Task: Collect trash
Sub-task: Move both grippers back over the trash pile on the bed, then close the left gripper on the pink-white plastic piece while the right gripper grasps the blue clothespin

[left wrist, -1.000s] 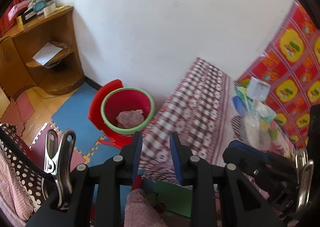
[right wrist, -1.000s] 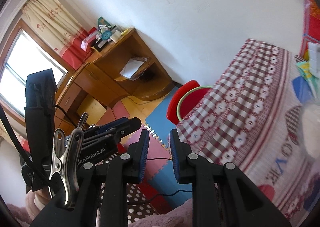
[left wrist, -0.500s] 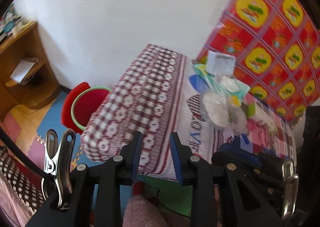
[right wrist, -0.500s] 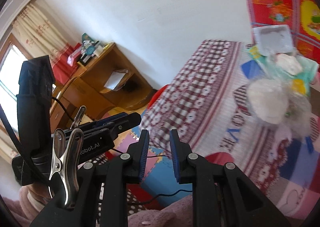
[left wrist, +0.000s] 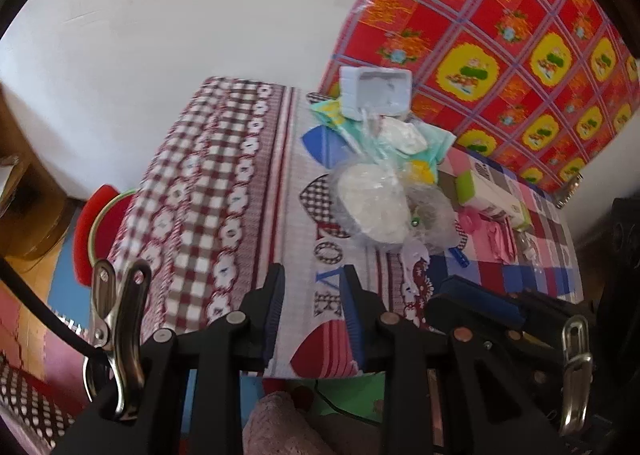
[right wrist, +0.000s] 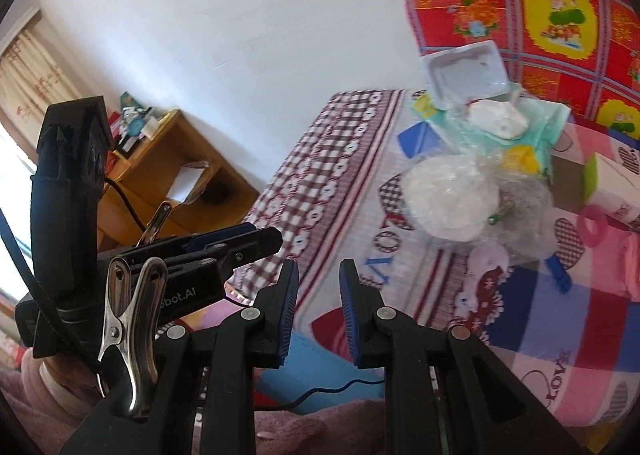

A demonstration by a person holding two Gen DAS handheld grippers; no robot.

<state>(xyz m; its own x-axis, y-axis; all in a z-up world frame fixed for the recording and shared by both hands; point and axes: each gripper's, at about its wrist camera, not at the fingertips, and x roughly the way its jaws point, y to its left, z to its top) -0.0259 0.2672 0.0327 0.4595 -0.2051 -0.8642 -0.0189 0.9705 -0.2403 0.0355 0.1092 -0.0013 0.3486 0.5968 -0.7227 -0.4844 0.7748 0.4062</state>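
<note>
Red-and-white checked tablecloth (left wrist: pixel 208 191) with white flowers, turning to pink, blue and red patchwork squares beyond the white plastic tray (left wrist: pixel 376 93); behind that tray, red wall cloth (left wrist: pixel 500 35) gridded blue, with yellow medallions; left of the tablecloth, red bin (left wrist: pixel 102 223), green rim; black tongs (left wrist: pixel 311 319), blue pads (left wrist: pixel 276 315)

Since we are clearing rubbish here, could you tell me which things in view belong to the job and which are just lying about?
For the job:
- clear plastic bag with white wad
- white plastic tray
- crumpled white paper on green wrapper
- red bin on the floor
- left gripper and right gripper, both empty

Lying about:
- patterned tablecloth
- wooden shelf
- green-and-white box
</note>
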